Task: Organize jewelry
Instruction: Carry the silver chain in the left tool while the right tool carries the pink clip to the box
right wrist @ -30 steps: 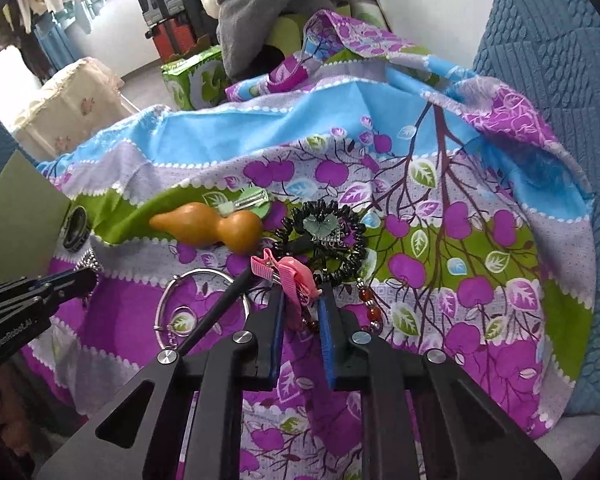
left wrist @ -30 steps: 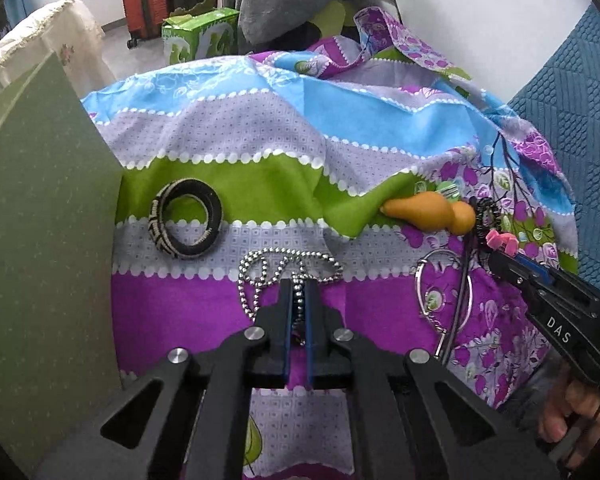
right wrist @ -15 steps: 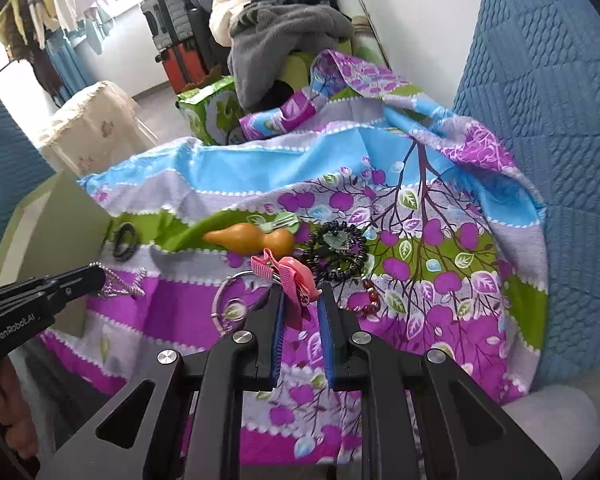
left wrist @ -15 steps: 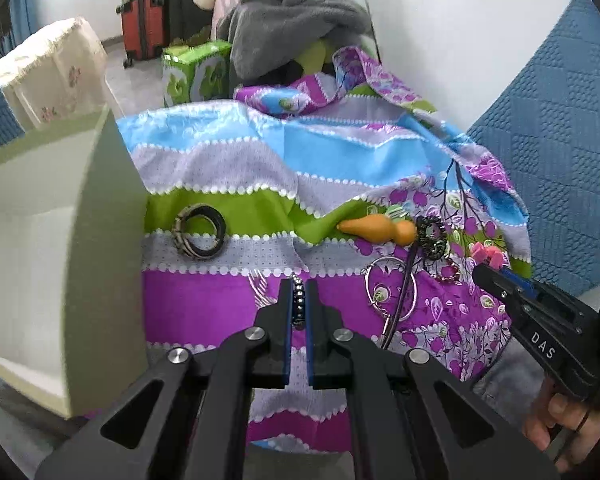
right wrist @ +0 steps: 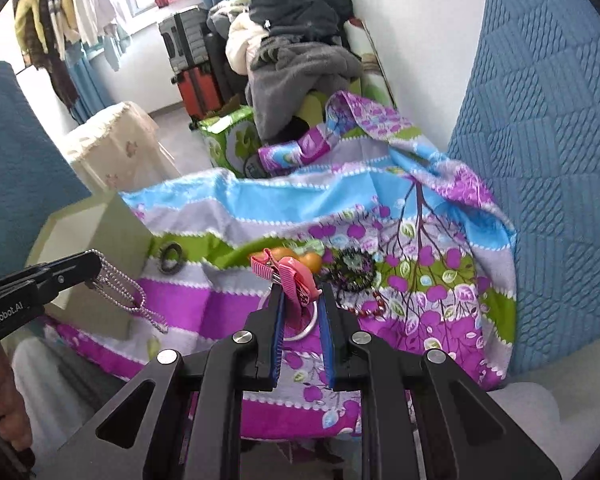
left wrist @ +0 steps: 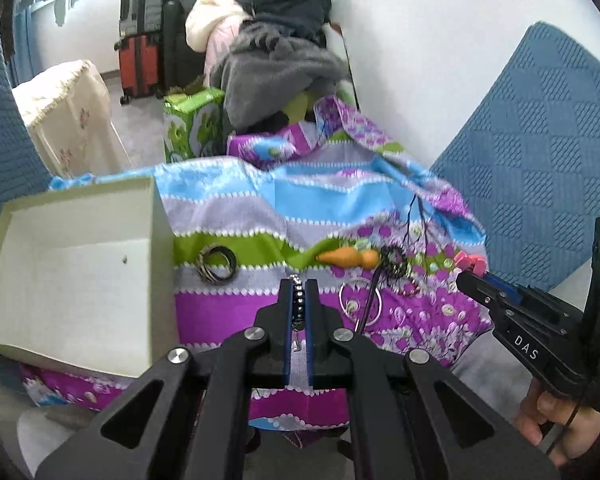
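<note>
Nearest the viewer, the left gripper (left wrist: 299, 292) has its jaws pinched almost together on a silver bead chain (right wrist: 128, 292), which hangs in loops below the tips, clear of the cloth. The right gripper (right wrist: 300, 300) is narrowly parted and clamps a pink hair clip (right wrist: 288, 276) between its blue pads, also lifted off the surface. A hand (left wrist: 556, 428) grips the right tool's handle. Beneath both lies a patterned cloth (left wrist: 228, 312) in purple, green and blue bands. On it rest a silver ring (left wrist: 360, 304), a dark beaded bracelet (left wrist: 394, 262), an orange gourd-shaped piece (left wrist: 348, 258) and a black coiled bangle (left wrist: 216, 268). An open pale green box (left wrist: 76, 272) stands at the cloth's left edge, just beside the bangle. Farther back are a green carton (left wrist: 192, 120), piled clothes (left wrist: 276, 64) and suitcases (left wrist: 140, 60).
</note>
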Demonstrator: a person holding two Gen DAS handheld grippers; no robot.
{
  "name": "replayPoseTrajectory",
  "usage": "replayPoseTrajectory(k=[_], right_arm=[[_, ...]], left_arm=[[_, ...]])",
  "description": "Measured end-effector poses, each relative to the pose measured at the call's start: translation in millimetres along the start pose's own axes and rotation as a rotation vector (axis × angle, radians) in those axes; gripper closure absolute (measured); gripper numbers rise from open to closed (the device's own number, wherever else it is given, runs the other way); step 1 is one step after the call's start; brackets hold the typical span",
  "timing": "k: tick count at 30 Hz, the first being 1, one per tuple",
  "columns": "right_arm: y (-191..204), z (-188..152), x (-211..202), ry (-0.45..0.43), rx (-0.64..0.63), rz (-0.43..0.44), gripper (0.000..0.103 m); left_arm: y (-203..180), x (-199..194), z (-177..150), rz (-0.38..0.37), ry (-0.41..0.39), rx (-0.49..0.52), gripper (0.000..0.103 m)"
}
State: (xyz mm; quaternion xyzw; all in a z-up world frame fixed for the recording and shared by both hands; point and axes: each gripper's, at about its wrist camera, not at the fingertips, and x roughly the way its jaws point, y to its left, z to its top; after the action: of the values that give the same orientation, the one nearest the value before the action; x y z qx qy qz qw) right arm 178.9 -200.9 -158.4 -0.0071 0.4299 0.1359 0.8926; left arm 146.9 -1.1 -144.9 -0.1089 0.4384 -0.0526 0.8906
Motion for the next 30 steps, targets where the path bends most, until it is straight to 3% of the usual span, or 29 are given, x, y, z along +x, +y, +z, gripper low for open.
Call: replayPoseTrajectory(k=[11,22,30], right_arm=[[44,45,-41,-0.102,-0.034,0.029,0.089],[115,95,-71,-0.213,-0.117,0.161,0.089],[174,118,-75,-0.252,-0.204,0.259,0.089]], left_arm=[[16,-61,32,0.024,-0.116,0.014,0.099],[60,-123,56,0.104,-0.256,-0.041,0.098],[100,-151,55,0.18,-0.322,-0.102,0.098]])
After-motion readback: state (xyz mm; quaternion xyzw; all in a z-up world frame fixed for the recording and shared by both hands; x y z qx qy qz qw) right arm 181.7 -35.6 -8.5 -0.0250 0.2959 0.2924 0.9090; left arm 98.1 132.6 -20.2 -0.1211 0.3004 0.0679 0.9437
